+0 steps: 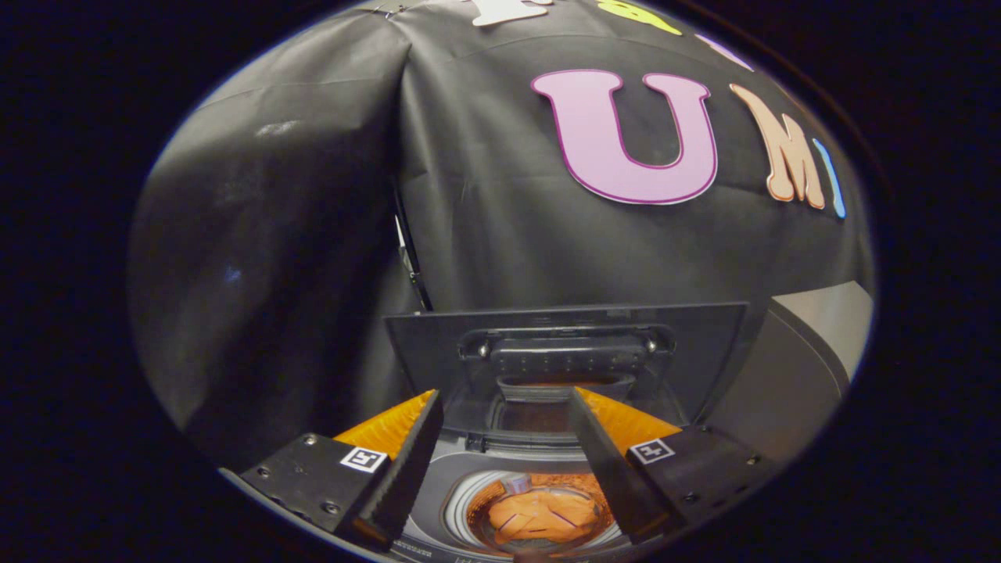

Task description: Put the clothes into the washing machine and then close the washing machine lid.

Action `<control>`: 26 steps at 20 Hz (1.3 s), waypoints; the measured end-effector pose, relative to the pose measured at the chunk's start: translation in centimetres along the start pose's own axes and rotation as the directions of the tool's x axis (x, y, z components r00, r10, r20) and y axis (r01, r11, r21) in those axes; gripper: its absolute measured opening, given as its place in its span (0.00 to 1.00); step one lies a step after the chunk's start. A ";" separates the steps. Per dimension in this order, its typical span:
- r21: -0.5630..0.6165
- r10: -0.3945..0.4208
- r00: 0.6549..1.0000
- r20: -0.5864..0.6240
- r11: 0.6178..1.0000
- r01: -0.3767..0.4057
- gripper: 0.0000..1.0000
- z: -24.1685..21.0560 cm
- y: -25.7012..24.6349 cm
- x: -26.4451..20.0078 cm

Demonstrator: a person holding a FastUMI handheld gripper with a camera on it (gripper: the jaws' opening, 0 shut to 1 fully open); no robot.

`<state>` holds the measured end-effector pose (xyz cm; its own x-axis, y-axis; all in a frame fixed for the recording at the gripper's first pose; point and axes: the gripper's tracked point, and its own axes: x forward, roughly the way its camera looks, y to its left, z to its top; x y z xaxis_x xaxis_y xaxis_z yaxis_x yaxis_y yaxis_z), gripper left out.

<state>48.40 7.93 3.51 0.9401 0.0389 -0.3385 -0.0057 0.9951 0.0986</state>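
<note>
My gripper is open, its fingers spread wide with nothing between them. It hovers above a top-loading washing machine. Below and between the fingers lies the round drum opening, where an orange garment rests inside. The machine's dark lid stands upright just beyond the fingertips, its inner side with a handle recess facing me.
The black cloth wall rises close behind the lid and wraps round to the left. A grey surface shows to the right of the machine.
</note>
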 end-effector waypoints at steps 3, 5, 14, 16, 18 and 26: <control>-0.005 -0.011 1.000 0.016 1.000 0.011 0.97 0.9 0.0 0.7; -0.002 -0.015 0.999 0.032 1.000 0.015 0.97 1.5 0.0 1.2; 0.038 -0.070 0.991 0.118 0.997 0.066 0.97 5.9 -1.4 3.3; 0.042 -0.099 0.986 0.133 0.995 0.094 0.97 6.8 -2.2 4.1; 0.051 -0.129 0.983 0.134 0.991 0.123 0.97 7.0 -2.9 5.0; 0.057 -0.235 0.961 0.144 0.972 0.229 0.97 8.2 -5.9 8.5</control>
<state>59.24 1.62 7.74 0.9540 -0.2099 -0.2139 0.2295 0.9707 0.0715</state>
